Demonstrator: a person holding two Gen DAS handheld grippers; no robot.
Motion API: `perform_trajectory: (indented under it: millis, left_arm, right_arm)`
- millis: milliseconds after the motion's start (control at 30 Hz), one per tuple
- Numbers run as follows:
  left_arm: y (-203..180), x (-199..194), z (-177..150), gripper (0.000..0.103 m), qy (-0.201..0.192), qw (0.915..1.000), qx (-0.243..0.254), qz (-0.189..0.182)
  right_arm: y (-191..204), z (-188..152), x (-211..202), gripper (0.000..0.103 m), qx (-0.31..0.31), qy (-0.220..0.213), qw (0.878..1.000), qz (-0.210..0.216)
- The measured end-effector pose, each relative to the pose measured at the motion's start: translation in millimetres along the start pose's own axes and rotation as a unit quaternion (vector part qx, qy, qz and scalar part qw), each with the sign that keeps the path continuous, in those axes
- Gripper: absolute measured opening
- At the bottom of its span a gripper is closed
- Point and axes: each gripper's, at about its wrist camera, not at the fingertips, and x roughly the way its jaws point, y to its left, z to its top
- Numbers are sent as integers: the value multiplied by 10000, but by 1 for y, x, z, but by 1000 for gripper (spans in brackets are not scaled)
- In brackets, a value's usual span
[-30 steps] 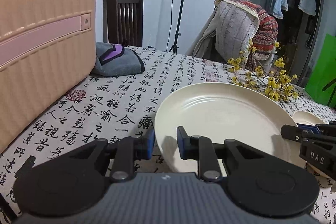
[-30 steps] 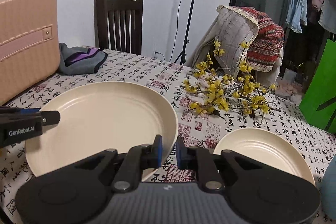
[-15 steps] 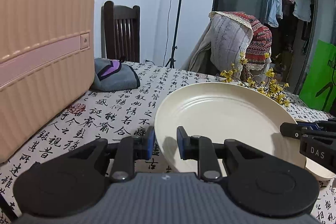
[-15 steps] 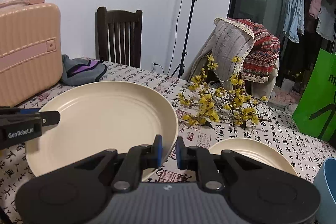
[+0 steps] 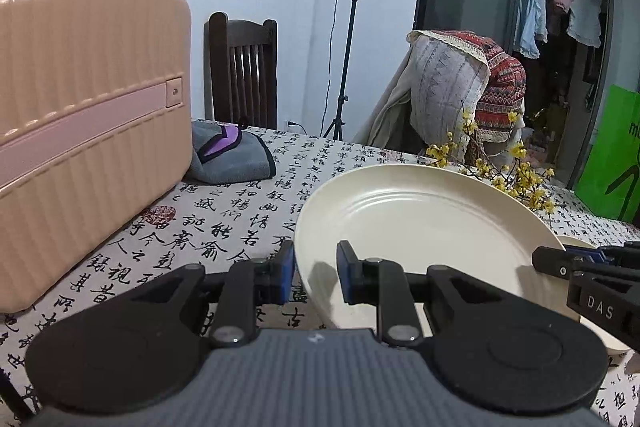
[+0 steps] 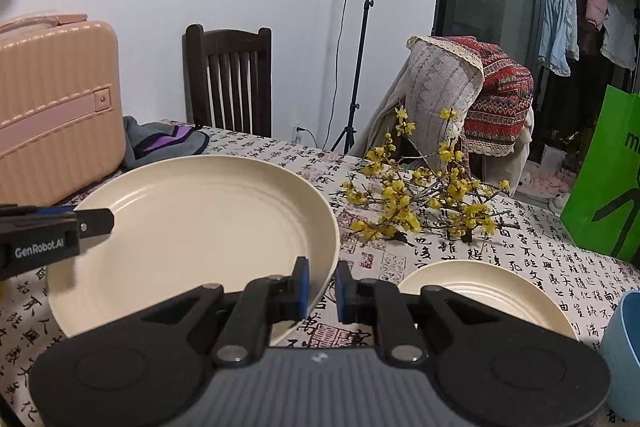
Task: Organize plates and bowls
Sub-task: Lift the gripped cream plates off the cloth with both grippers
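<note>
Left hand-held gripper (image 5: 315,277) and right hand-held gripper (image 6: 321,286) each pinch opposite rims of the large plate (image 6: 192,227), frame centre, tilted above the bench (image 5: 240,211), likely for stacking on the small plate (image 6: 480,291).

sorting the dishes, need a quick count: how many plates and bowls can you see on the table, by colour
cream plates: 2, the large plate held at its rim by both grippers, and the small plate on the tablecloth
blue bowls: 1, the blue bowl, only partly in view
total: 3
</note>
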Motion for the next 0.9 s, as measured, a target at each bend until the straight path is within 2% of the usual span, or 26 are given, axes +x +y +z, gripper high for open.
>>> perform_trajectory:
  millis: [900]
  left_arm:
    - [-11, -56, -2, 23, -230, 9996, 8, 183]
  right_arm:
    - [-2, -2, -56, 13, 26, -262, 9996, 133]
